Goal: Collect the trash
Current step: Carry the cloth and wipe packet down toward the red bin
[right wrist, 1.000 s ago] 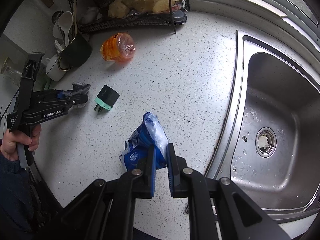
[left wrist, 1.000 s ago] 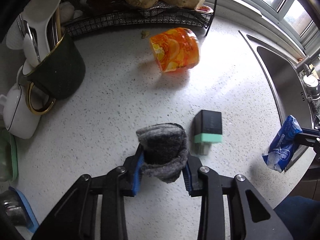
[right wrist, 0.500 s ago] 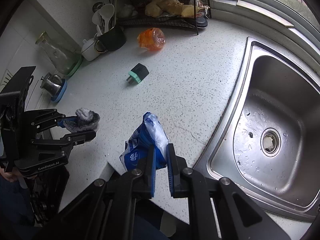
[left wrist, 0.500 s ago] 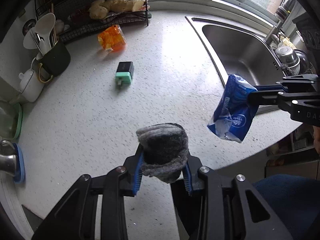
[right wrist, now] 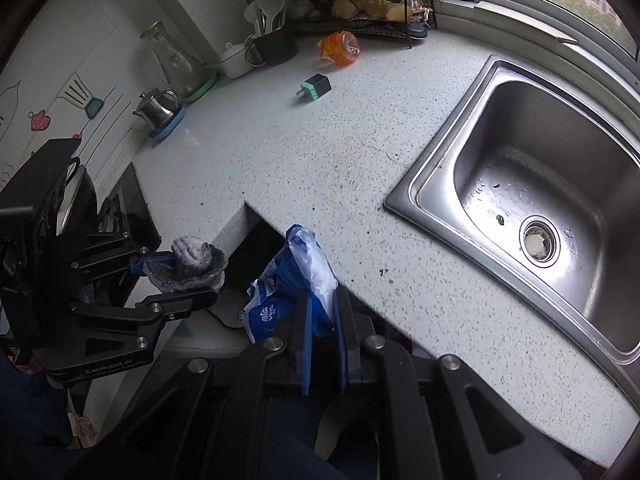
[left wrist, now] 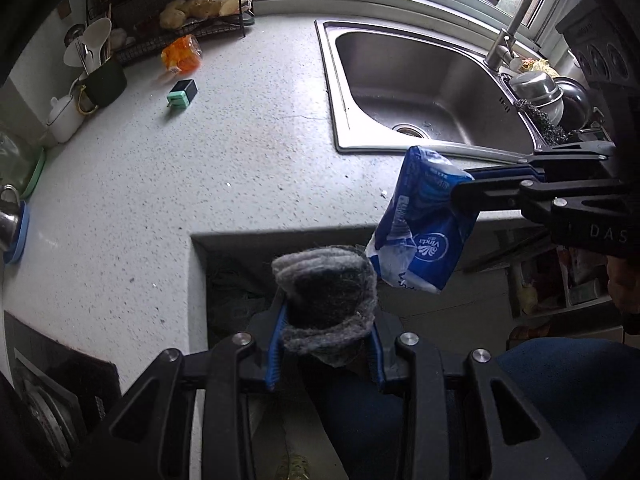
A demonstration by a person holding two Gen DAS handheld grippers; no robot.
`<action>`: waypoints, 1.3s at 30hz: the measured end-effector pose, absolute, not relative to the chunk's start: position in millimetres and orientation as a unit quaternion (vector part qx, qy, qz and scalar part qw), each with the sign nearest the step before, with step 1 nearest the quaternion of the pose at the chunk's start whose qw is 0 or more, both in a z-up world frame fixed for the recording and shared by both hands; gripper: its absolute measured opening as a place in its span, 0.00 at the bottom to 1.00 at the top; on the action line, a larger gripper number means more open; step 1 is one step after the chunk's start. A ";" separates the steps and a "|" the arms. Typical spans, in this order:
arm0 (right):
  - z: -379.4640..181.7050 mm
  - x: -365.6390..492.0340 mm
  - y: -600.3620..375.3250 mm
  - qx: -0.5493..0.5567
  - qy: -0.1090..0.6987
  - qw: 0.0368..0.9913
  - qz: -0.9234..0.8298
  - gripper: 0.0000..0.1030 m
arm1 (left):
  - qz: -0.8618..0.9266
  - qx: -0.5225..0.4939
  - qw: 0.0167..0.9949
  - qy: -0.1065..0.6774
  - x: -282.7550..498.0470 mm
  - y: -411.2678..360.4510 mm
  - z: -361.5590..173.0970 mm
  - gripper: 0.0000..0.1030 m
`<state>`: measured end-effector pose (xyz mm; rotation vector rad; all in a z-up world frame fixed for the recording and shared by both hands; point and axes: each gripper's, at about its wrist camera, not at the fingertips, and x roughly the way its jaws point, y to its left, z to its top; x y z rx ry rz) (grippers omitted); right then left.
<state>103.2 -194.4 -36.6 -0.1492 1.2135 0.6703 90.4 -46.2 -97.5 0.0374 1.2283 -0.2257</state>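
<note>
My left gripper (left wrist: 326, 344) is shut on a wad of grey felt cloth (left wrist: 326, 288), held in the air beyond the counter's front edge, above a dark gap. My right gripper (right wrist: 322, 320) is shut on a crumpled blue tissue packet (right wrist: 296, 280), also held off the counter edge. In the left wrist view the blue packet (left wrist: 424, 236) hangs just right of the cloth. In the right wrist view the cloth (right wrist: 192, 264) sits to the left of the packet. An orange plastic wrapper (left wrist: 182, 54) and a black and green plug adapter (left wrist: 183, 94) lie on the speckled counter (left wrist: 160, 168).
A steel sink (left wrist: 424, 92) with a tap (left wrist: 512, 12) is set in the counter on the right. A wire rack (left wrist: 192, 12), a dark mug of utensils (left wrist: 100, 80), a white teapot (left wrist: 64, 116) and a steel pot (right wrist: 158, 106) stand along the back.
Both grippers have pulled back from the counter with their loads. They now hang past the front edge, close together, and the counter objects look farther away.
</note>
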 end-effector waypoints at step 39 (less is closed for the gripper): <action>-270.6 38.5 -221.2 -0.075 0.618 0.742 0.248 0.09 | -0.118 -0.013 0.761 0.638 35.3 -107.1 -372.3 0.30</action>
